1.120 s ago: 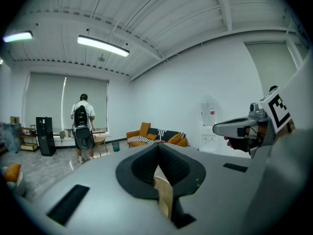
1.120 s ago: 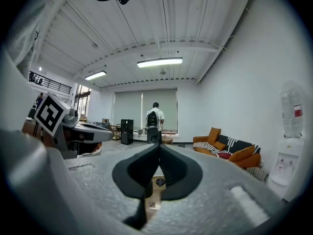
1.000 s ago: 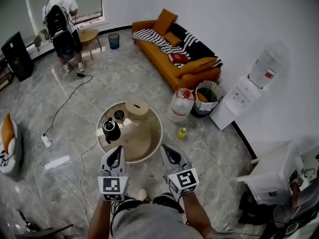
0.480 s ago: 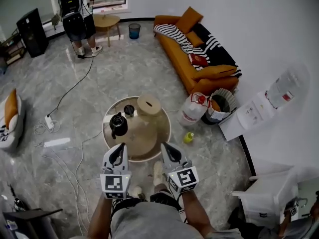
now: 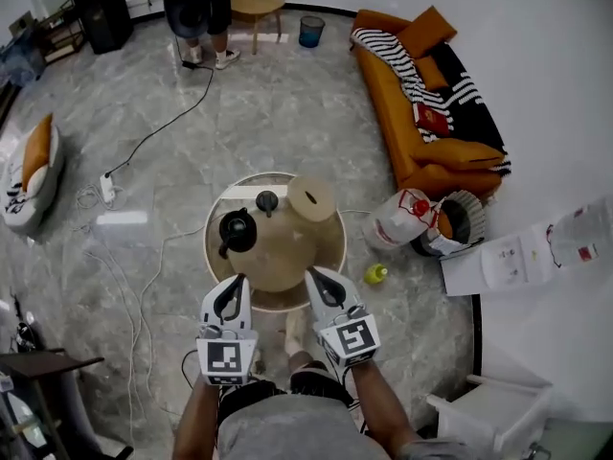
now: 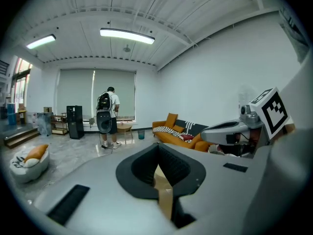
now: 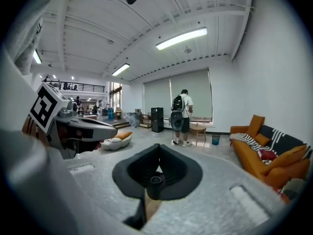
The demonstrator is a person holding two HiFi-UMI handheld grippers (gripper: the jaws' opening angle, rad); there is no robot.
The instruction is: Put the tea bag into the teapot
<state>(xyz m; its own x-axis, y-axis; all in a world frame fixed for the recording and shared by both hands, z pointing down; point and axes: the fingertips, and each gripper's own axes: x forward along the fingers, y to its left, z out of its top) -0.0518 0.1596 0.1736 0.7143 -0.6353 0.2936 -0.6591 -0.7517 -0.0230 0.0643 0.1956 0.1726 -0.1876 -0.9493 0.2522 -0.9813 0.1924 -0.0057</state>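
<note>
Both are hanging side by side over the near edge of the round beige counter (image 5: pixel 283 262): the left tool (image 5: pixel 233 286) and right tool (image 5: pixel 321 278) are each pinched closed, gripping nothing. The glossy black teapot (image 5: pixel 238 230) is sitting on the counter's left side, well apart from them. Can't spot the tea bag.
</note>
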